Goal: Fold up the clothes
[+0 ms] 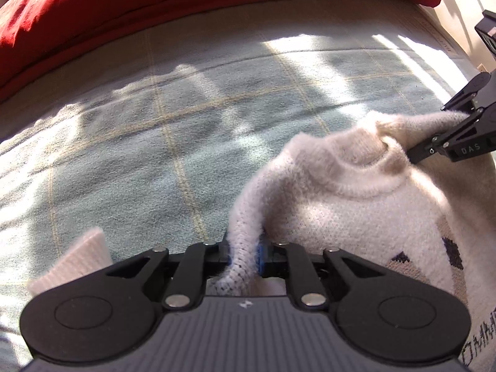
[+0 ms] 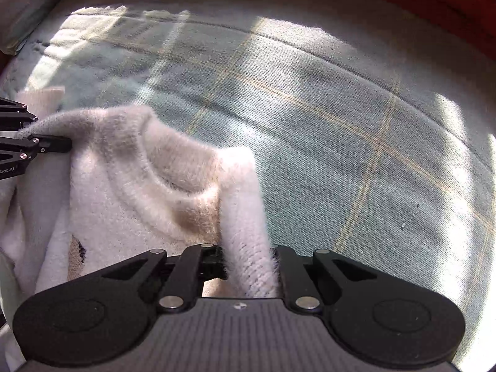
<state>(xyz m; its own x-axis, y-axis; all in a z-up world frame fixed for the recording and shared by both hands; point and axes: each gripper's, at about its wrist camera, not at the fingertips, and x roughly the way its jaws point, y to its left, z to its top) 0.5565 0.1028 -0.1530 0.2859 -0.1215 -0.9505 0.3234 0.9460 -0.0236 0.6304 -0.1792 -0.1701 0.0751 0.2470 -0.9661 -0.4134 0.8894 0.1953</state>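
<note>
A fluffy cream sweater point(image 1: 356, 210) point(image 2: 130, 201) with a round collar and a dark knitted pattern lies face up on the bed. My left gripper point(image 1: 245, 257) is shut on a fold of its shoulder; the knit runs up between the fingers. My right gripper point(image 2: 248, 263) pinches the opposite shoulder the same way. Each gripper shows in the other's view: the right gripper point(image 1: 431, 131) sits at the far shoulder, the left gripper point(image 2: 52, 131) at the left edge. A ribbed sleeve cuff point(image 1: 77, 257) point(image 2: 40, 96) sticks out beside the left gripper.
A pale green checked blanket point(image 1: 155, 142) point(image 2: 341, 124) covers the bed, striped with sunlight. A red duvet point(image 1: 124, 9) point(image 2: 449, 6) is bunched along the far side. A grey pillow point(image 2: 21, 6) lies at one corner. The bed's edge point(image 1: 446, 49) runs at the right.
</note>
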